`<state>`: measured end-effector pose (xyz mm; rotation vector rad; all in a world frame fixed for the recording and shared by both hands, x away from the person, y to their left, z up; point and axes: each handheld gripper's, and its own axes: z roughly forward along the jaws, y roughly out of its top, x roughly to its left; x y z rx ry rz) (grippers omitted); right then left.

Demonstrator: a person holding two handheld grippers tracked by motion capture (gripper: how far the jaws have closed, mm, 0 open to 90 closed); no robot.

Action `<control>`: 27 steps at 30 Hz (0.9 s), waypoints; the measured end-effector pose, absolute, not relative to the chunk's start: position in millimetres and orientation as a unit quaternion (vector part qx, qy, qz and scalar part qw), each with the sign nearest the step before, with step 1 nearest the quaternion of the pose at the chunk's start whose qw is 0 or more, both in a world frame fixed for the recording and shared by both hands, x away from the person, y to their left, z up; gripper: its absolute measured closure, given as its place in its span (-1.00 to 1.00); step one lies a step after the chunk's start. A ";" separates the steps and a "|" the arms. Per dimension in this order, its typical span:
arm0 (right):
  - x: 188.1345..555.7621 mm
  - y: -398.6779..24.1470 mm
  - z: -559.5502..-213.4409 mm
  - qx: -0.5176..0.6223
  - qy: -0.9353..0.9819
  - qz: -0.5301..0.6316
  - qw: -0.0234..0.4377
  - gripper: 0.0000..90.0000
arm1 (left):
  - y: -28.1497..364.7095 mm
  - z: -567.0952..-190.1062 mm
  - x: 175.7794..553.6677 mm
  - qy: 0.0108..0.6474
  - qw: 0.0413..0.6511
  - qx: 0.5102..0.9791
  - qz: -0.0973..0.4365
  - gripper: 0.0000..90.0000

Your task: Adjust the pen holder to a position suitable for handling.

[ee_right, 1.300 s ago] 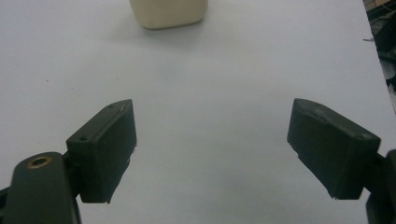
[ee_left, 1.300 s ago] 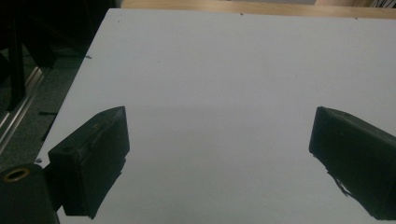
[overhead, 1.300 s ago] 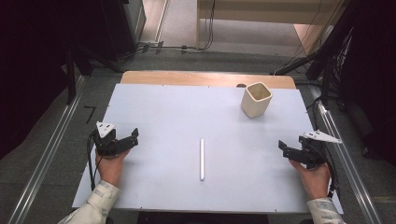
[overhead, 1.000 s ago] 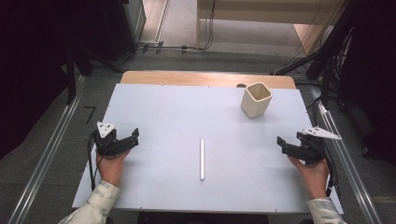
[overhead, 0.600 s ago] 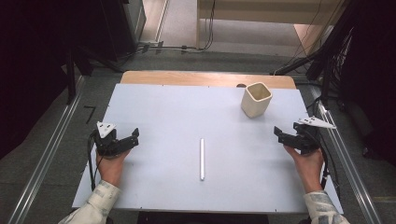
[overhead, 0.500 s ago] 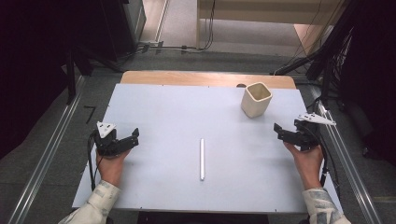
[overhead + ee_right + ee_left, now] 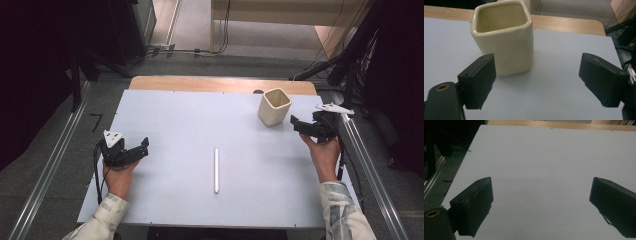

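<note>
Bare white table (image 7: pixel 170 125) lies open ahead of the left gripper (image 7: pixel 142 149), toward twelve o'clock. At three o'clock from it, well apart, a white stick (image 7: pixel 216 170) lies lengthwise. The right gripper (image 7: pixel 295 123) has the cream cup (image 7: pixel 274 106) just beside it at ten o'clock, partly blocking its spread jaws; its right stays free.

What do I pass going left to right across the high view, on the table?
Left tool → white stick → cream square cup → right tool.
</note>
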<state>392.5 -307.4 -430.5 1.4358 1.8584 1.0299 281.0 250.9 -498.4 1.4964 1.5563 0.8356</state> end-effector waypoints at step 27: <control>456.3 -290.8 -407.8 0.509 0.719 0.377 0.284 -0.33 | 252.2 -499.0 281.9 0.616 0.402 0.593 0.327 -0.87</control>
